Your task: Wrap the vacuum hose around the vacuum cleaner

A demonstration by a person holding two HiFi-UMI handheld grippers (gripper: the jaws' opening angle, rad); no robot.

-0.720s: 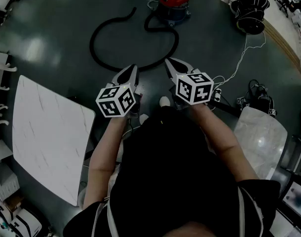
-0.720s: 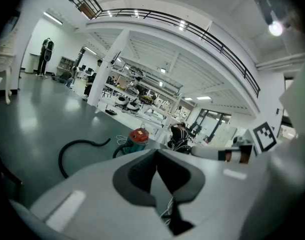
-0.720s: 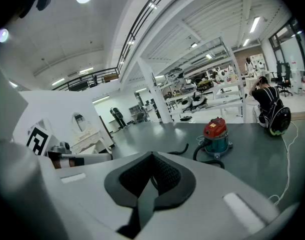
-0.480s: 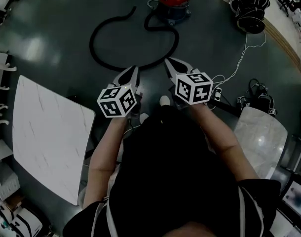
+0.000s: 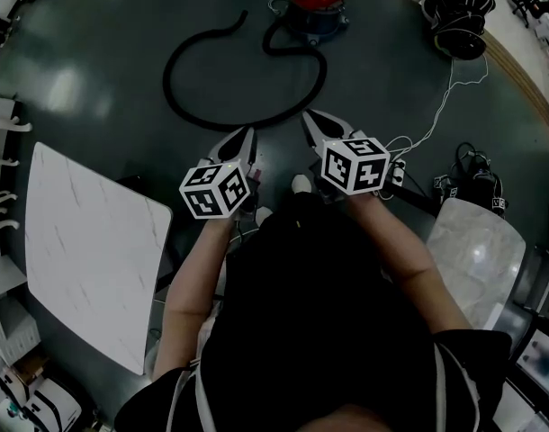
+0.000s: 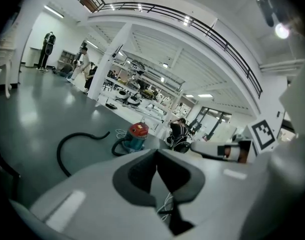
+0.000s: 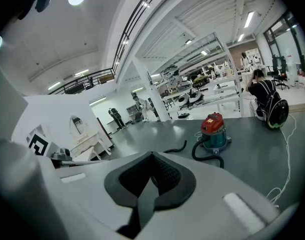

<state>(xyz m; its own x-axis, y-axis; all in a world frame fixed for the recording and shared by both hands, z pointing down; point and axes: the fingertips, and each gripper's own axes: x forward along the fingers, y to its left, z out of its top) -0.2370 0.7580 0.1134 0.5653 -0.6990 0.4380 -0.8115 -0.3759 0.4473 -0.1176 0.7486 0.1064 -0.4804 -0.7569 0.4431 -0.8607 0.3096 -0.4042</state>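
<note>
Well to the left of the vacuum cleaner, and much nearer the camera, a white table top is seen. It is out of the working path.

The vacuum hose is laid on the floor in one wide loop, left of the vacuum cleaner and in front of it. One end is joined at its base and the free end is curled just to its left. Nothing has been wrapped yet.

The left gripper is held just short of the loop's near arc, jaws pressed together on nothing. The right gripper is held more squarely in front of the vacuum cleaner, likewise closed and empty.

An approach is judged to be in hand. The jaws will need to be parted before the reach. The hose is probably best taken at the free end and fed round the body in flat, even turns. That way the canister is not dragged or tipped, and no kink is forced in.

To the right of the vacuum cleaner a thin white cable is trailed across the floor towards the right gripper. It could be snagged if the hose is swept that way. Further right a seated person is noted, and nearer the camera a round table. Both are apart from the loop.
</note>
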